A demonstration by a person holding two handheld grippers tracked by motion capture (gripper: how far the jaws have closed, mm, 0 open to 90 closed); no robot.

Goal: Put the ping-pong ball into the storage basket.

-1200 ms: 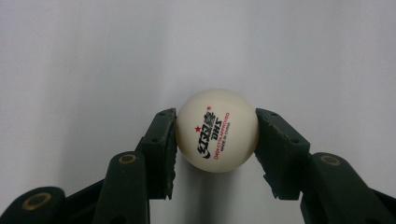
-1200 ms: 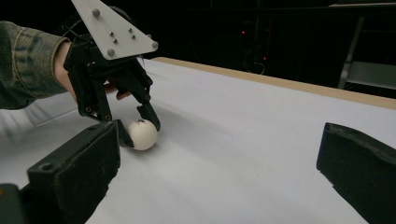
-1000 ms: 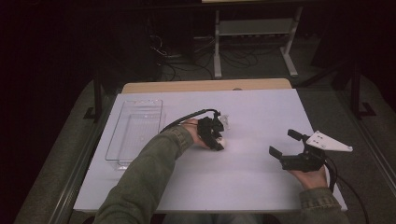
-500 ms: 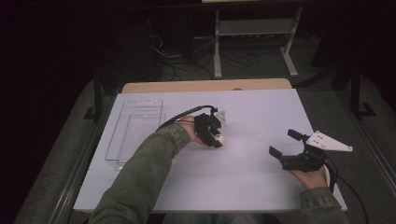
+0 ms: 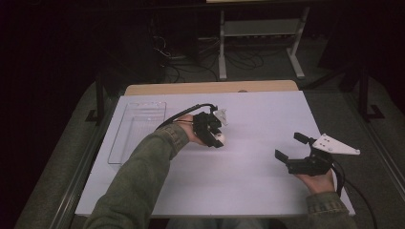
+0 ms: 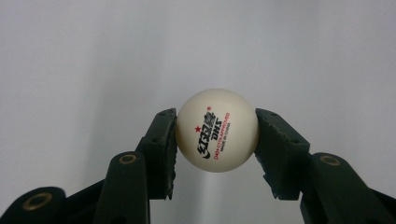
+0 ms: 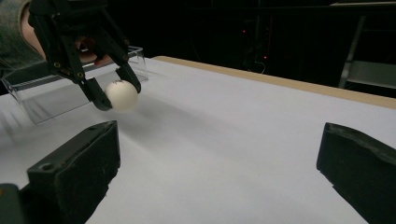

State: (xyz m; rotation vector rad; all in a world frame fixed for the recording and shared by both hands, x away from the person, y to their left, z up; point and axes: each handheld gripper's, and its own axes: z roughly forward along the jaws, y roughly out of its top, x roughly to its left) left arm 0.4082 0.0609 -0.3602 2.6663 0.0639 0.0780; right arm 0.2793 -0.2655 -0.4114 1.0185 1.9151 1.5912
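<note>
White celluloid-type ball [image 6: 217, 130], one item, printed with a red star and black lettering. Location: between the jaws of your left gripper [image 5: 213, 135], near the middle of the white table [image 5: 248, 191]. The left gripper view shows a ridged pad touching each side of the ball at about its widest line; the jaws are closed to ball width and no further. In the right gripper view the ball [image 7: 121, 95] hangs at the jaw tips just above the sheet. Whether it touches the surface cannot be told.

Right gripper [image 5: 297, 150]: jaws spread wide, holding nothing, resting in your hand near the table's right front, well apart from the ball.

Clear plastic tray [image 5: 137, 133]: one item, appears empty, along the table's left edge, on the far side of your left hand from the right gripper.

Governing relation: the ball has no long axis, so grip angle is indifferent. The tray lies to the left of the held ball, and your left hand is much the nearer. If the tray is the destination, a short leftward carry would likely do.
</note>
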